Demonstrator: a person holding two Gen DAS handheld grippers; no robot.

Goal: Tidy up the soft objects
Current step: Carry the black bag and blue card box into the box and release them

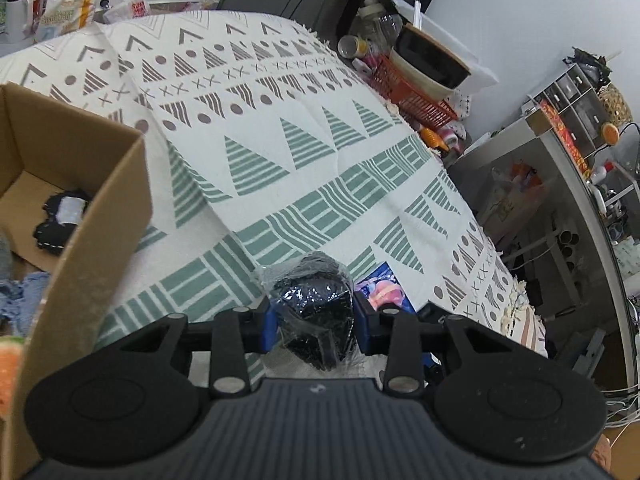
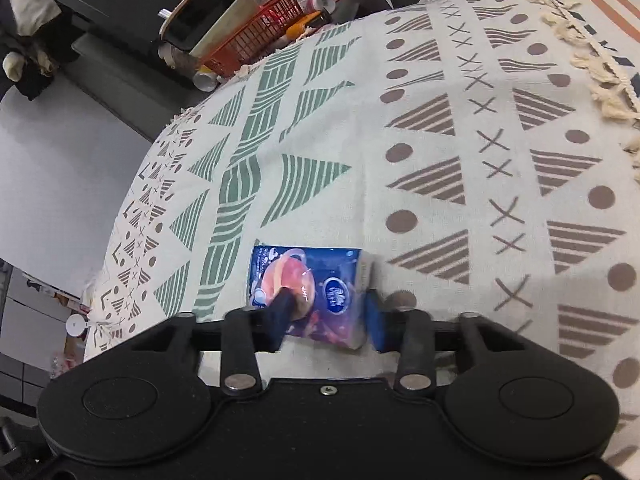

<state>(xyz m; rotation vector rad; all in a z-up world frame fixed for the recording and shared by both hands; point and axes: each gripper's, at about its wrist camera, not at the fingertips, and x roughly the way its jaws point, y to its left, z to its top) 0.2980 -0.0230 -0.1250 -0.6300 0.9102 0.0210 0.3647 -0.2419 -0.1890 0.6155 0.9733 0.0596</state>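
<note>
The left gripper [image 1: 313,312] held a black soft bundle [image 1: 316,304] squeezed tight between its two blue fingers [image 1: 271,322]. The bundle was wrapped in clear, shiny plastic that crinkled and caught the light, and it bulged out above and below the fingers. It hung over a patterned cloth [image 1: 256,128] with green and brown triangles, crosses and dots. To the left stood an open cardboard box [image 1: 100,200], and a black and white soft thing [image 1: 64,216] lay at the bottom of it. In the right wrist view, the right gripper [image 2: 326,312] was at a small blue tissue pack [image 2: 308,292] that lay flat on the same cloth. The pack was shiny, with a pink and orange picture and a round white logo on it. One finger [image 2: 280,316] lay across the top of the pack and the other sat just beside its right edge, so the fingers were partly closed around it, but the picture was too blurry there to tell if they were gripping it.
</note>
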